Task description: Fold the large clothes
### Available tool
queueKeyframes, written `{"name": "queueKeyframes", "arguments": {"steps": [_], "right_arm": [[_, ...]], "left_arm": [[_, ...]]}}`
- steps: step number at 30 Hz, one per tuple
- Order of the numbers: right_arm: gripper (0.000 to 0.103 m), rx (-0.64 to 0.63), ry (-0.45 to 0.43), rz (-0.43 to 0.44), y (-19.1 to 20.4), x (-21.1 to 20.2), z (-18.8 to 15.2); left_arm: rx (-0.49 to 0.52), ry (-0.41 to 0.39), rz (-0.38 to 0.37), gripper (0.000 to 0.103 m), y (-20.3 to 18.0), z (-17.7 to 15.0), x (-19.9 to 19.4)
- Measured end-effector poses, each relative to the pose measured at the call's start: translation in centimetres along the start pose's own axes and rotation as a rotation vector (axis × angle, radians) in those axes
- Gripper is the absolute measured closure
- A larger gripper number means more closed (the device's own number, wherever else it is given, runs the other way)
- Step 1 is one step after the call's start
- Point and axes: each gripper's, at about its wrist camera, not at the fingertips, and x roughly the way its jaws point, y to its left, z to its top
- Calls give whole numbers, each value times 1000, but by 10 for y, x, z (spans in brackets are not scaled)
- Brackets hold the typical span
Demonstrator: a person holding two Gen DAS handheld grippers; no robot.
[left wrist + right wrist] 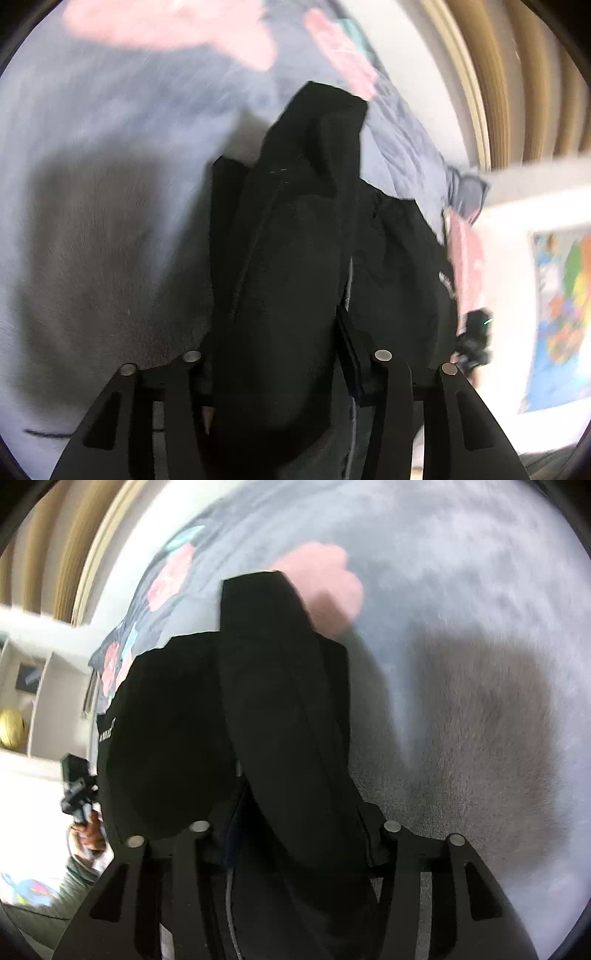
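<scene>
A large black garment (pixel 288 240) lies bunched on a grey-blue blanket (pixel 110 155), with a thick fold running forward along the fingers. My left gripper (pixel 277 354) is shut on that fold; cloth fills the gap and hides the left finger's tip. In the right wrist view the same black garment (pixel 266 709) rises in a long ridge. My right gripper (pixel 295 834) is shut on it too, and the fabric covers both pads. A small white logo (pixel 107 734) shows on the garment's left side.
The blanket (pixel 461 627) carries pink flower prints (pixel 325 579) and ends at a pale wall with beige curtains (pixel 517 74). White shelves (pixel 40 686) hold a yellow ball (pixel 11 727). A colourful poster (pixel 565 314) hangs at the right. A hand (pixel 86 834) grips the other tool's handle.
</scene>
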Motion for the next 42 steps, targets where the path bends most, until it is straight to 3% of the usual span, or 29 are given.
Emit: {"name": "queueKeyframes", "arguments": {"steps": [3,5,7,9,10,14,20,28,33,35,37,39,40,42], "right_arm": [[30,20,25,41,-4,10,2],[45,-15,3,40,9,8,0],[61,-64,-30,15,26,-1,-7],[69,-96,-61,-1,40,-11,-15],[73,-111,-78,-1,48,-18,-21],[77,-167,-154,22,85,-50,-47],[80,-292,-243,29,147,-100,-103],[80,-304,-258,20,155,-138,-157],[81,-299,-142,-48,156,-132,-207],[81,-305,-107,-30,154,-125,-226],[81,-276,-67,-120,147,-105,-231],[82,-251,-62,-235,133,-87,-231],[79,-234,-74,-276,125,-81,-229],[73,-163,-75,-292,97,-75,-223]], "left_arm": [[-119,37,-95,44,20,1,18],[-135,14,-85,44,19,-1,20],[-87,-25,-30,53,4,-8,13],[-32,-52,-10,71,-15,-18,4],[-6,-72,-11,74,-26,-25,-5],[37,-149,-97,80,-60,-54,-39],[118,-217,-136,80,-117,-126,-96],[166,-231,-125,80,-140,-227,-162],[118,-152,-115,80,-116,-271,-168],[90,-128,-103,80,-100,-287,-165],[19,-86,-101,79,-74,-303,-148],[-26,-111,-36,79,-47,-314,-141],[-71,-126,-18,78,-31,-314,-139],[-250,-141,-50,72,17,-311,-133]]}}
